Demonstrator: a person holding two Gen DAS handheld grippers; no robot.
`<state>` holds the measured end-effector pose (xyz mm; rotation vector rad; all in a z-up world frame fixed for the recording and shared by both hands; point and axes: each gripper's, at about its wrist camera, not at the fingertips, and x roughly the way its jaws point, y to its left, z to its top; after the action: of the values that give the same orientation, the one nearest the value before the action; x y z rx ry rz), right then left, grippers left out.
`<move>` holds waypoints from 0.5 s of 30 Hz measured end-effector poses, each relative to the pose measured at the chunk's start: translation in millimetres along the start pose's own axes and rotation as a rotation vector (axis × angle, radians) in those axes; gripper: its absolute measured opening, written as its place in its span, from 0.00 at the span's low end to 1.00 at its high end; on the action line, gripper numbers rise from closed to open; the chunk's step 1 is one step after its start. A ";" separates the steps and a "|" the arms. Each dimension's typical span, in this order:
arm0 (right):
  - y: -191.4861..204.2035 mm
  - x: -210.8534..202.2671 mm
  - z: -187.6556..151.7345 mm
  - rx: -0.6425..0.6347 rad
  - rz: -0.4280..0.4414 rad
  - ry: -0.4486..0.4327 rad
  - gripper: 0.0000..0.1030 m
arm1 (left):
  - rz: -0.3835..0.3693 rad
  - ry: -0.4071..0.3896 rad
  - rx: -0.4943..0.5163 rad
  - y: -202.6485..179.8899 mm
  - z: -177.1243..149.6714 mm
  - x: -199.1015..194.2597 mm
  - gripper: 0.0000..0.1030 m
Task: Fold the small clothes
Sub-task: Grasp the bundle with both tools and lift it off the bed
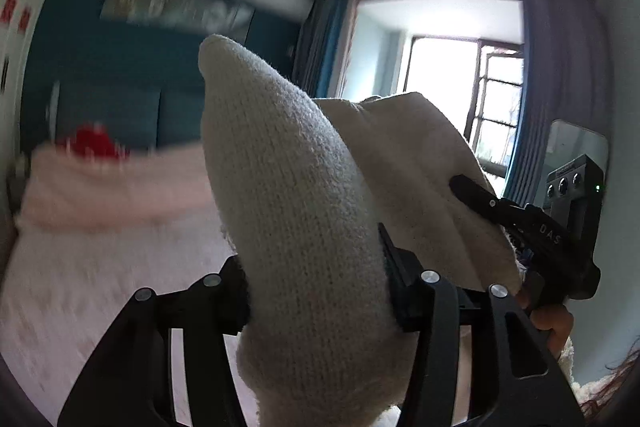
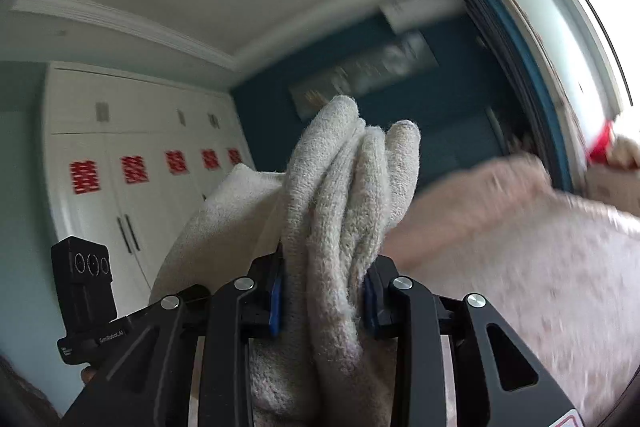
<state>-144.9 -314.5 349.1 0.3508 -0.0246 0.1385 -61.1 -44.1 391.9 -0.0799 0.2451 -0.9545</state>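
A cream knitted garment (image 1: 296,211) is held up in the air between both grippers, above a pink bed. My left gripper (image 1: 316,291) is shut on one bunched edge of it, which stands up between the jaws. My right gripper (image 2: 324,291) is shut on another bunched edge of the garment (image 2: 344,195), folded into several ridges. In the left wrist view the right gripper (image 1: 532,227) shows at the right, clamped on the far side of the cloth. In the right wrist view the left gripper's body (image 2: 86,303) shows at the lower left.
A pink bedspread (image 1: 100,267) lies below with a pink pillow (image 1: 112,187) and a red item (image 1: 94,143) at the head. It also shows in the right wrist view (image 2: 540,267). A teal wall (image 1: 140,59), a window (image 1: 464,95) and white wardrobes (image 2: 132,155) surround the bed.
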 end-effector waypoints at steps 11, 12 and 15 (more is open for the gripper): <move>65.9 40.7 32.0 -0.104 0.127 -0.069 0.29 | 0.031 -0.155 0.059 43.3 42.7 -56.9 0.52; 71.7 45.4 28.9 -0.106 0.135 -0.060 0.29 | 0.032 -0.152 0.052 50.2 44.6 -57.0 0.52; 81.5 68.9 19.7 -0.108 0.147 -0.023 0.29 | 0.046 -0.135 0.019 76.0 38.7 -57.8 0.52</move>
<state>-88.1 -236.5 398.7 0.2421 -0.0802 0.2778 -23.0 45.4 426.0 -0.1205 0.1132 -0.9020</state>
